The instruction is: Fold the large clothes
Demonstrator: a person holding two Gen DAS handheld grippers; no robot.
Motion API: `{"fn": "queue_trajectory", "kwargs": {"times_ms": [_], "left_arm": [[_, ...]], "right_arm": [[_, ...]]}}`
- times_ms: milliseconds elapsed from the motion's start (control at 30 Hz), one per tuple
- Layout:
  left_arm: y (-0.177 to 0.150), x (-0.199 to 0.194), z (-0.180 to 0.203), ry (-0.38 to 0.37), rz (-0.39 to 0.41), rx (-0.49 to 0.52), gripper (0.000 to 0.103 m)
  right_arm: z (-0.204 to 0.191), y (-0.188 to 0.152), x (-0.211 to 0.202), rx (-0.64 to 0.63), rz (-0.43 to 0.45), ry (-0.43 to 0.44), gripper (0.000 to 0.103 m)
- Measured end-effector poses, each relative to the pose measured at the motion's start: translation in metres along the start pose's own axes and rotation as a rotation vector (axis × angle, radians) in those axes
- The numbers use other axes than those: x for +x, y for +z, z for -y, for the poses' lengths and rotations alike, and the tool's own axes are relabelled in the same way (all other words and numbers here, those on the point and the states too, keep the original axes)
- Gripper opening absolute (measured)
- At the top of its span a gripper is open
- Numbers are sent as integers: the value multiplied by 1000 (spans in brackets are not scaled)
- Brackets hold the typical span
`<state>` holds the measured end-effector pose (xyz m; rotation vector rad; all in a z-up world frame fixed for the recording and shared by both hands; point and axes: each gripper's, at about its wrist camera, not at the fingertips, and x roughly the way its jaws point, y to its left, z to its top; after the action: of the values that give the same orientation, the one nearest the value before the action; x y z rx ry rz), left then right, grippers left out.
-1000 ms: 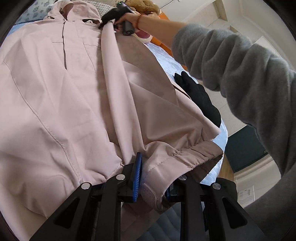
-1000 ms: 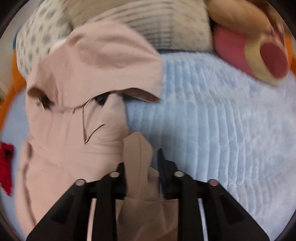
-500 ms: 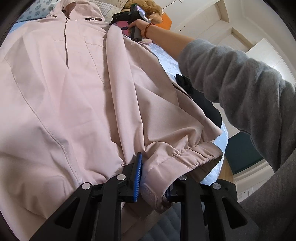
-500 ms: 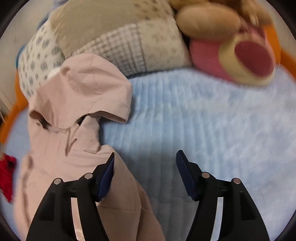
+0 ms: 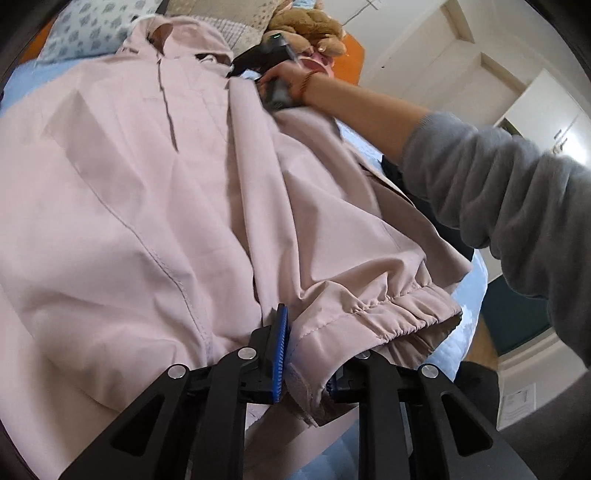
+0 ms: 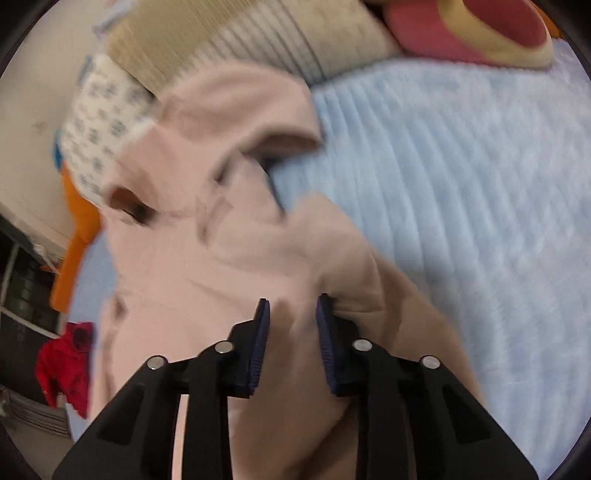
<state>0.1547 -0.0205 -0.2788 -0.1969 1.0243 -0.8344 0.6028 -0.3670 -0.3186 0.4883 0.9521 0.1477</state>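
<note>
Pink, thin woven cloth is bunching between both sets of tongs. Left tongs [image 5: 304, 356] are pinching the gathered elastic hem [image 5: 384, 306] of the pale pink jacket [image 5: 147, 177], blue pads pressing on the fabric at the corner nearest the camera. Right tongs [image 6: 291, 328] have just been closing; a fold of the same jacket [image 6: 207, 258], near the shoulder below the hood [image 6: 236, 110], is now sitting pinched between their pads, though motion blur is softening the edges.

Handling judgement: fabric is looking light, limp and fairly smooth, creasing readily and sagging wherever unsupported. It is likely slipping out of a shallow pinch, so the stitched hem band and seam lines are offering the firmest hold; a single loose layer is offering the poorest.

Jacket is lying spread front-up over the pale blue bed cover [image 6: 461, 177], hood toward the pillows [image 6: 236, 40] and a plush toy [image 5: 306, 26]. One side panel is already lying turned over the front.

Outward: a grey sleeve [image 5: 498, 192] is reaching across; a dark garment [image 5: 391, 170] is peeking past the jacket's far edge; a red garment [image 6: 66, 365] is lying off to the side.

Containers: none are showing in either view.
</note>
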Motion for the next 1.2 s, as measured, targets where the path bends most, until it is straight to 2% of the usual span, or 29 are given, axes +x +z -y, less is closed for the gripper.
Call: {"fn": "queue_trajectory", "kwargs": {"times_ms": [33, 100, 133, 167, 200, 267, 300, 367, 467, 500, 600, 633, 700, 733, 800, 833, 867, 900, 933, 1000, 1067, 1100, 1133, 1200], "left_arm": [[1, -4, 1, -5, 9, -1, 27], [3, -16, 2, -43, 27, -21, 52], [7, -29, 3, -85, 40, -43, 58], [10, -38, 4, -131, 55, -60, 71], [13, -48, 5, -174, 68, -73, 85], [18, -81, 6, -270, 138, -97, 91], [21, -103, 4, -281, 179, -108, 93], [25, -134, -8, -237, 240, -140, 95], [33, -172, -45, -9, 300, -171, 95], [41, -178, -63, 101, 304, -178, 95], [62, -169, -107, 245, 265, -184, 94], [70, -156, -126, 240, 222, -200, 94], [78, -136, -145, 206, 165, -228, 83], [79, -119, -149, 204, 125, -219, 83], [82, -95, -159, 259, 50, -204, 83], [83, -72, -169, 283, -28, -212, 83], [82, -58, -175, 302, -74, -220, 83], [79, -50, -170, 361, -56, -168, 90], [80, -44, -165, 394, -65, -132, 91], [80, -41, -156, 438, -79, -91, 91], [78, -54, -149, 396, -88, -111, 90], [74, -66, -148, 361, -73, -137, 90], [67, -87, -145, 324, -39, -167, 90], [55, -126, -144, 300, 25, -207, 93]], "right_arm": [[-7, -1, -4, -16, 13, -19, 27], [-28, -4, -23, -46, 56, -29, 43], [-39, -7, -37, -68, 86, -9, 51], [-57, -14, -57, -110, 118, 6, 59], [-76, -23, -75, -165, 126, 26, 72], [-112, -51, -112, -272, 113, 95, 74], [-129, -70, -130, -330, 84, 132, 74], [-156, -116, -169, -421, 46, 224, 73], [-173, -196, -222, -482, -33, 385, 72], [-175, -220, -235, -495, -48, 408, 70], [-171, -294, -262, -523, -92, 395, 69], [-164, -320, -268, -505, -96, 382, 69], [-151, -349, -270, -456, -96, 332, 68], [-145, -362, -267, -428, -87, 313, 68], [-130, -389, -243, -338, -135, 272, 67], [-127, -399, -228, -314, -158, 247, 66], [-126, -405, -220, -313, -160, 218, 66], [-130, -414, -217, -360, -115, 191, 66], [-141, -419, -218, -435, -83, 142, 64], [-152, -419, -222, -470, -57, 99, 66], [-165, -419, -236, -486, 0, 92, 66], [-180, -423, -249, -533, 47, 100, 66], [-193, -427, -259, -586, 83, 115, 74], [-219, -440, -278, -670, 129, 167, 87]]}}
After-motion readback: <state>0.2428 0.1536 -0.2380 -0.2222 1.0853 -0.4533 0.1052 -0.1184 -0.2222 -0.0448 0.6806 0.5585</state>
